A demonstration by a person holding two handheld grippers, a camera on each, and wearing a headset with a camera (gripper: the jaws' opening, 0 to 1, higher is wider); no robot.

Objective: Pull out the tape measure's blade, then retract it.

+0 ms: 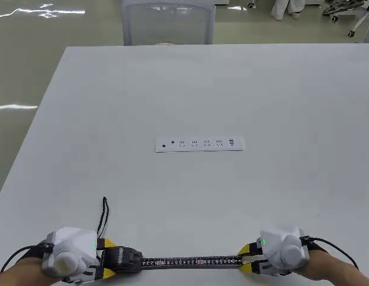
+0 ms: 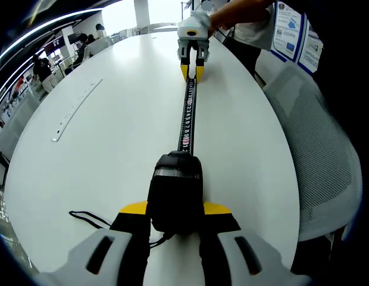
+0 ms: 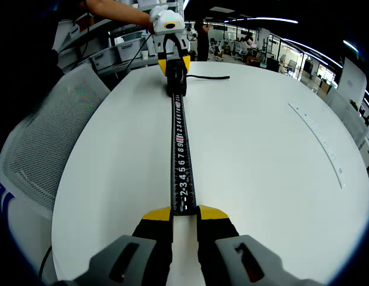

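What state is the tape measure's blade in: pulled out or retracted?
Pulled out: the blade stretches from the case in the left gripper to the right gripper clamping its end.

White table point(image 1: 291, 107) w/ socket strip point(image 1: 200, 144) at ctr, grey mesh chair point(image 1: 168, 22) at far edge

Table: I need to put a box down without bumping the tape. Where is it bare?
Bare between the socket strip and the far edge by the chair, and on both sides of the strip. Crowded along the near edge: left gripper, case, blade, right gripper, strap.
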